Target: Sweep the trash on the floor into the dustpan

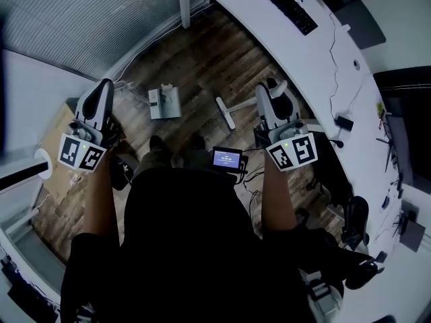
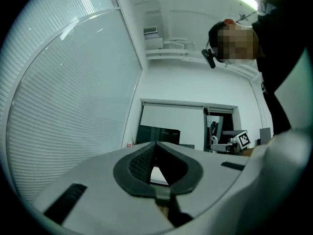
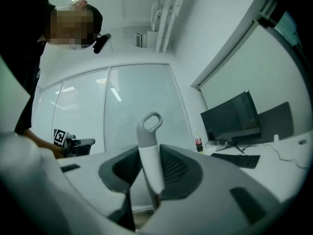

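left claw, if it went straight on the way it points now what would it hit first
Nothing close: the shut, empty left claw aims across open room at the dark pane on the far wall, though depth is unclear.

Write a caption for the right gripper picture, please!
Right gripper shut on a white handle with a grey loop on top, a monitor and keyboard on the desk behind.

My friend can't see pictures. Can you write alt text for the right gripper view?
The right gripper clamps a white broom handle with a grey loop on top. Behind are a glass wall, a monitor and a keyboard on a desk.
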`<state>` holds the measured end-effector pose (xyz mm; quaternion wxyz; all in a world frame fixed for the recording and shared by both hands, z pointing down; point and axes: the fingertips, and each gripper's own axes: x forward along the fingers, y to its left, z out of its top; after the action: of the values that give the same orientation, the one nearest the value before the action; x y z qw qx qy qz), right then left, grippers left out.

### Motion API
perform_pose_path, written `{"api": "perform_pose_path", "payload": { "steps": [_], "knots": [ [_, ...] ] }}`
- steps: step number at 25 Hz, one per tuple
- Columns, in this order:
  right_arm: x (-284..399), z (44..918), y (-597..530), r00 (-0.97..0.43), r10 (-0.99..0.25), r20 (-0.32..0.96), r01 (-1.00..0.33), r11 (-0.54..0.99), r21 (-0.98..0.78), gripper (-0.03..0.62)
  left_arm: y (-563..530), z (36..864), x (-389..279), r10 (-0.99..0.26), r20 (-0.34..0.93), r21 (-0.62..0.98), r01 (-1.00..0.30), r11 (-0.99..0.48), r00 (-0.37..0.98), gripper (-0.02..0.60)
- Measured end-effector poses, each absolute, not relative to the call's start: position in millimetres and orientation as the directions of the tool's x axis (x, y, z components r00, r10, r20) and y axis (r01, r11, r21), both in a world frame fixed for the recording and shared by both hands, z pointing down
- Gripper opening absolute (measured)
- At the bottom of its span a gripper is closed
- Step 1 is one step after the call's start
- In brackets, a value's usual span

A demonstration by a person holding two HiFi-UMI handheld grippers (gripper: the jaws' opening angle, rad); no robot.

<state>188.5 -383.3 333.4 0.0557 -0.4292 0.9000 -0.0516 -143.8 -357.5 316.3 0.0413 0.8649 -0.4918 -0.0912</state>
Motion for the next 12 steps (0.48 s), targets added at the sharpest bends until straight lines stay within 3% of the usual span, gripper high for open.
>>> {"api": "perform_pose_path", "payload": {
  "steps": [7,12],
  "knots": [
    [210.4,340.3,-347.9,-0.565,-0.824,-0.035,-0.815,0.564,-0.131,0.103,-321.0,327.5,-132.0,-0.830,-0.177,0.298,-0.775,-0.557,0.529,-0.006],
    [215.6,344.1,-315.2,-0.508,-0.861,-0.025,-0.852,0.506,-0.137,0.098,-295.8,336.4,-122.9,-0.788,-0.168,0.294,-0.733,-0.614,0.593,-0.006]
  ]
}}
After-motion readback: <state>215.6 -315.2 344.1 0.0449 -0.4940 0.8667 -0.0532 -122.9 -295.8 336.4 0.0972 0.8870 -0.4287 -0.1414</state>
